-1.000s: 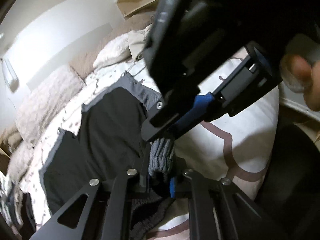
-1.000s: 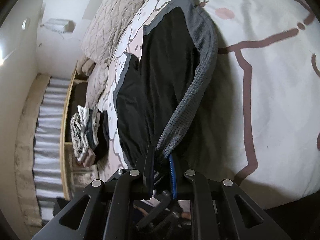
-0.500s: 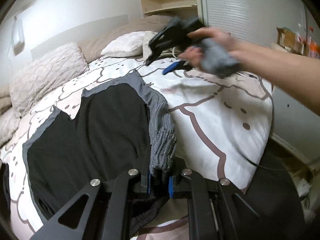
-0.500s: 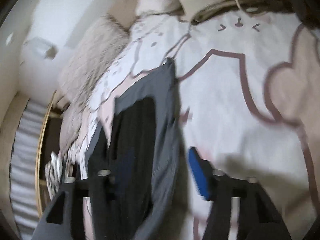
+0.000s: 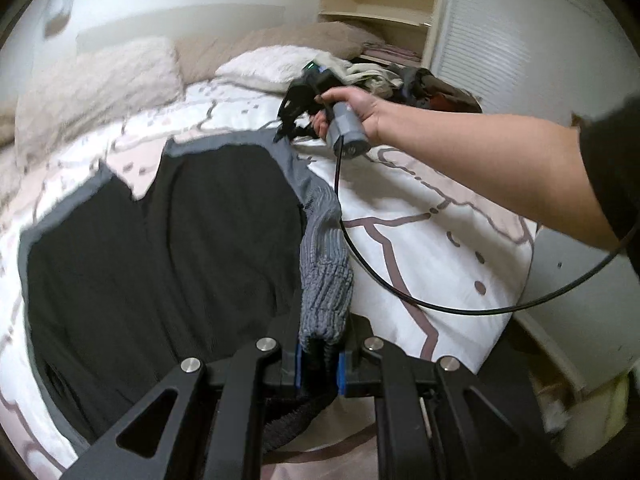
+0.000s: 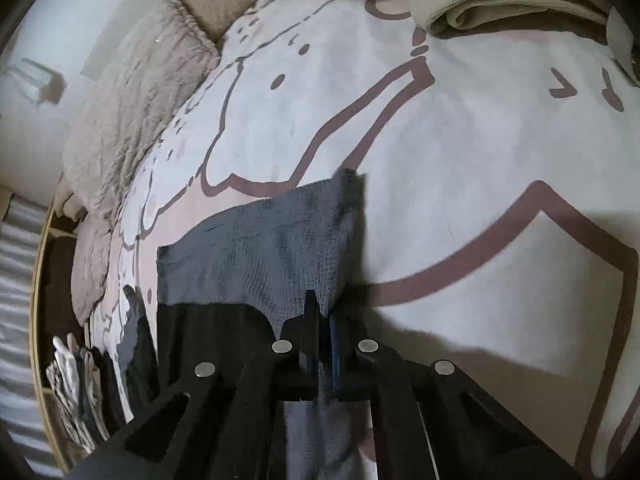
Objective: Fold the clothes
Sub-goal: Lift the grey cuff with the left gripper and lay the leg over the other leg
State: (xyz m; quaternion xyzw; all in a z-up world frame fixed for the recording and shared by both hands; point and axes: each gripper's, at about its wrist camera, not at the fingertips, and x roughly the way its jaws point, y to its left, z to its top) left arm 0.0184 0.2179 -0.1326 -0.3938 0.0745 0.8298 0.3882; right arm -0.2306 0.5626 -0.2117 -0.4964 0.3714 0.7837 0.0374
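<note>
A black garment with grey knit trim [image 5: 160, 248] lies spread on the bed. My left gripper [image 5: 319, 356] is shut on its grey ribbed band [image 5: 326, 292] at the near end. My right gripper [image 6: 323, 332] is shut on the far grey corner of the garment [image 6: 276, 248]. In the left wrist view the right gripper [image 5: 298, 110] sits at that far corner, held by a bare hand with a black cable trailing from it.
The bed cover [image 5: 420, 216] is white with brown cartoon outlines. Beige and white pillows [image 5: 100, 84] lie at the head. A heap of other clothes [image 5: 384, 76] sits at the far right by a shelf unit [image 5: 380, 12]. A beige folded cloth [image 6: 500, 4] lies ahead of the right gripper.
The right gripper let go near the left gripper, travelled open along the grey edge to the far corner, and shut on it. The left gripper kept its hold.
</note>
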